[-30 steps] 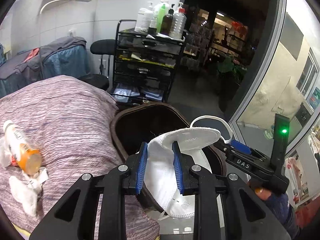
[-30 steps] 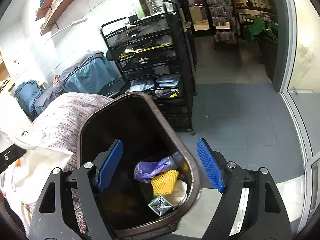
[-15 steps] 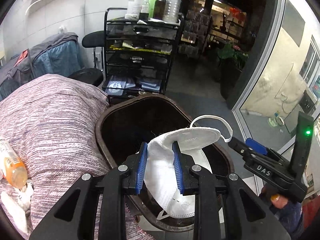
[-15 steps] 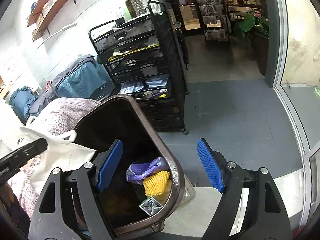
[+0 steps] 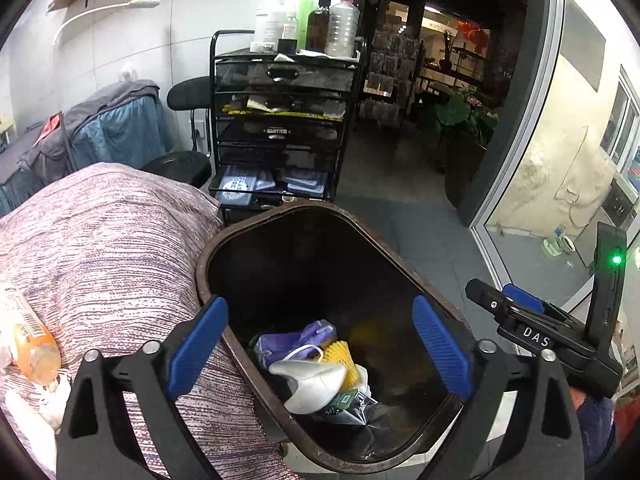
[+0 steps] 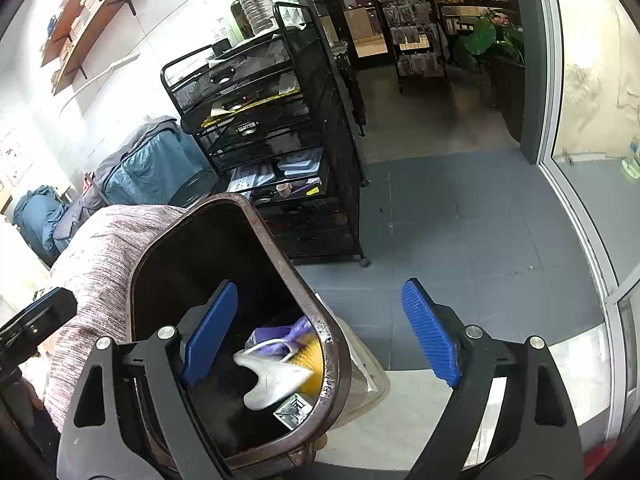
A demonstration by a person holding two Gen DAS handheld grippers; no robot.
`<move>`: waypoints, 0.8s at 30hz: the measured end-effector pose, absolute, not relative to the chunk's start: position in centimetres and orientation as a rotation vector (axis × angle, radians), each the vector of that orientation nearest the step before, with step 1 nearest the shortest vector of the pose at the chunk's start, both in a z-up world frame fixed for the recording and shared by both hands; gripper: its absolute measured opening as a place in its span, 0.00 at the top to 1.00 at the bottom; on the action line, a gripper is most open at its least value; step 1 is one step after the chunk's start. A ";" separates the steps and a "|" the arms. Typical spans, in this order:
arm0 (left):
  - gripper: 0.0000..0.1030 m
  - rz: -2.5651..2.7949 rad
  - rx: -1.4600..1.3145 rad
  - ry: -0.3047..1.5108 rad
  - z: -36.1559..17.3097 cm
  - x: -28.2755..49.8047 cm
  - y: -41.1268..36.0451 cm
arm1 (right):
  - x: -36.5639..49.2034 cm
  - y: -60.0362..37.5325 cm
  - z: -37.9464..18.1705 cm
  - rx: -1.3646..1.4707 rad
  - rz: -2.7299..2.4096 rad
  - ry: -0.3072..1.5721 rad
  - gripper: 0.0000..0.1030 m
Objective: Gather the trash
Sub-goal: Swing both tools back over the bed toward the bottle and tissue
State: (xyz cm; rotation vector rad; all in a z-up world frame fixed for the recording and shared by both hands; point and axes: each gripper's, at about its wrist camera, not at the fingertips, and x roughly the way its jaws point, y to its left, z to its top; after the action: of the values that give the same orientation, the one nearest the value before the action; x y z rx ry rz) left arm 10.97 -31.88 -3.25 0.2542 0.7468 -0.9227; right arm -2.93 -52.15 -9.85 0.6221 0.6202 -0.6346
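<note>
Dropping is the step in hand — the left gripper (image 5: pixel 320 352) has just been opened wide, nothing between its pads, and the mask (image 5: pixel 308 380) lies in the bin (image 5: pixel 208 256) atop other trash. The right gripper (image 6: pixel 320 344) is also spread, empty. Next, the bottle (image 5: pixel 30 344) at nine o'clock on the cover (image 5: pixel 104 240) is judged due — a turn left and a firm pinch are called for.

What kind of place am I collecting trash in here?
Probably a small salon or treatment room opening onto a shop area. A covered treatment bed, a black mesh drawer trolley topped with lotion bottles, and display racks beyond the doorway suggest it.
</note>
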 end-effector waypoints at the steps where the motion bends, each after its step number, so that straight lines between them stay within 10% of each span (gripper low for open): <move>1: 0.10 -0.921 0.253 0.743 -3.1 10.9 -31.8 | -2.9 -52.1 -9.8 0.622 -0.631 0.619 0.18; 24: 0.06 -0.763 0.154 0.597 0.8 8.3 -21.8 | 0.8 -46.2 -6.6 0.529 -0.434 0.587 0.17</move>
State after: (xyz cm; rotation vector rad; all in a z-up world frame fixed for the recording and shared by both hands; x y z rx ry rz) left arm 8.28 -21.84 0.83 0.1537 0.5971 -0.7628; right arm 0.76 -46.16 -6.59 0.5290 0.5870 -0.4343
